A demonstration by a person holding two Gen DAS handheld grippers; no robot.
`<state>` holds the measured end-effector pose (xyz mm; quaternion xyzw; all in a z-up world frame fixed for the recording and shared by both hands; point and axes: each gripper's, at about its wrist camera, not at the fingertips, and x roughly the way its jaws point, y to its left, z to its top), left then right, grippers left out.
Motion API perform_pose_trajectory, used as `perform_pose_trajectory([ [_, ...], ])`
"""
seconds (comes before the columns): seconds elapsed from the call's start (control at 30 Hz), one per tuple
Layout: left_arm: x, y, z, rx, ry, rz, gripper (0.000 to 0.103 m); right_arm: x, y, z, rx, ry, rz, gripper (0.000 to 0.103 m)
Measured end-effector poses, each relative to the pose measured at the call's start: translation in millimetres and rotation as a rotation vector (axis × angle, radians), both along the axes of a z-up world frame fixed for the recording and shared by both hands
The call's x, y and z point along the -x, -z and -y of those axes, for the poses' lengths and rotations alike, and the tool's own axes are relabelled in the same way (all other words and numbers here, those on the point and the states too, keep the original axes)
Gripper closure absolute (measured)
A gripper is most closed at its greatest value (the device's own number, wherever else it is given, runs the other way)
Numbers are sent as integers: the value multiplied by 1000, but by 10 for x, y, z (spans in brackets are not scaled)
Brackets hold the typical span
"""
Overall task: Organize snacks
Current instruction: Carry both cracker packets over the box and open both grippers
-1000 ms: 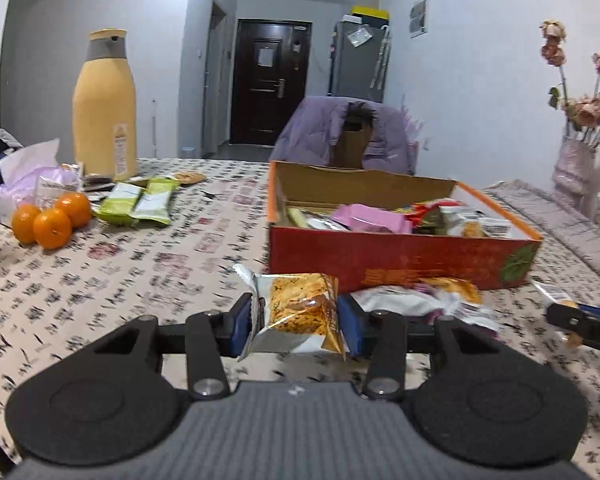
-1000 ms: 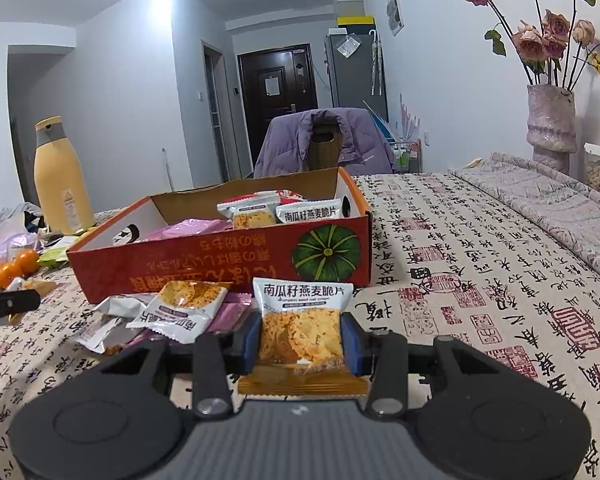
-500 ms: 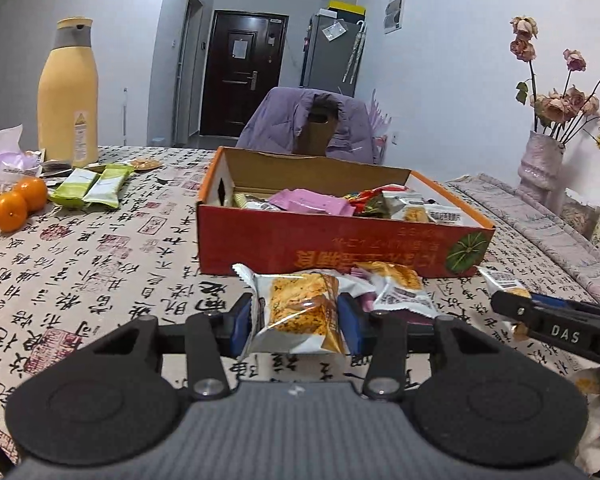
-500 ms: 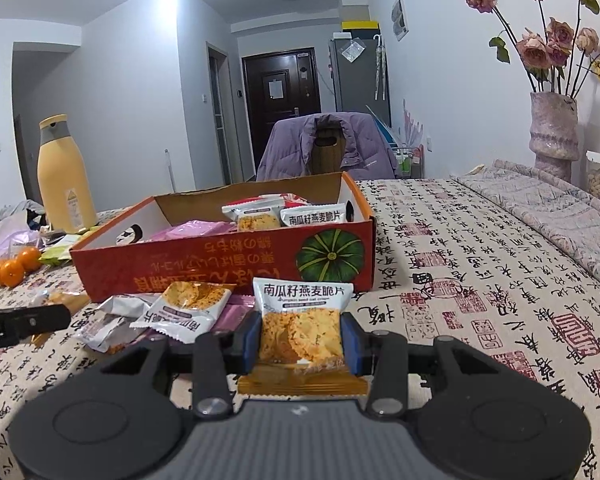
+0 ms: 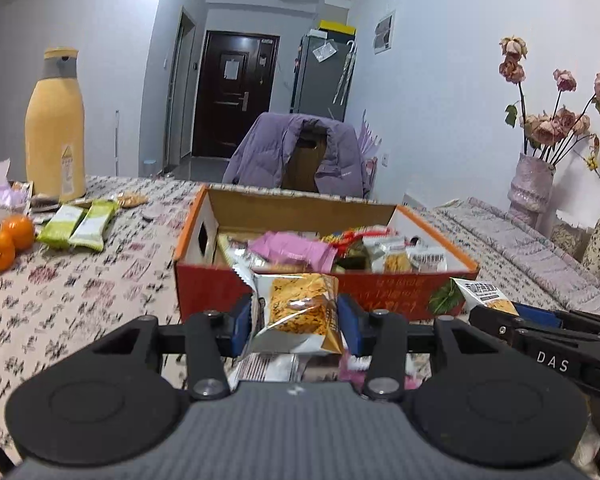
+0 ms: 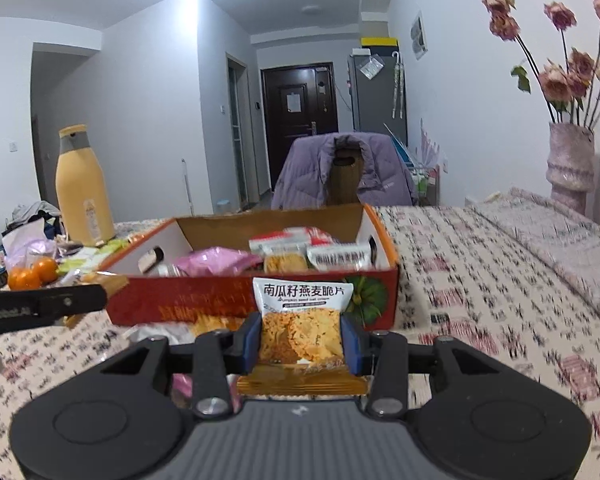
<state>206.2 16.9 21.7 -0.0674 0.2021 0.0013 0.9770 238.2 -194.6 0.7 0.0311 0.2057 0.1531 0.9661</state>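
My left gripper point(image 5: 296, 322) is shut on a white and orange snack packet point(image 5: 298, 306), held above the table just in front of the red cardboard box point(image 5: 220, 292). My right gripper point(image 6: 301, 338) is shut on a similar crisp packet point(image 6: 300, 320) with black print, also lifted before the box point(image 6: 228, 300). The box holds several packets, among them a pink one point(image 5: 290, 246). In the left wrist view the right gripper point(image 5: 540, 328) shows at the right with its packet point(image 5: 482, 292). More loose packets point(image 5: 276, 366) lie under my fingers.
A tall yellow bottle point(image 5: 56, 132), oranges point(image 5: 4, 240) and two green packets point(image 5: 80, 226) sit at the left on the patterned tablecloth point(image 5: 80, 288). A vase of dried roses point(image 6: 570, 164) stands at the right. A chair with a purple jacket point(image 5: 300, 156) is behind the box.
Both grippers have risen with their packets, and the box now looks lower and nearer. The left gripper swung so the box sits centred and the right gripper appears closer beside it.
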Motion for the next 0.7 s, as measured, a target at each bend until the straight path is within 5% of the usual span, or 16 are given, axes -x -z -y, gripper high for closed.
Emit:
perform_pose_trajectory([
  [0.7,-804,-479,-71,-12,-24,69,57,-794,-650,-419,5,-21,66,62],
])
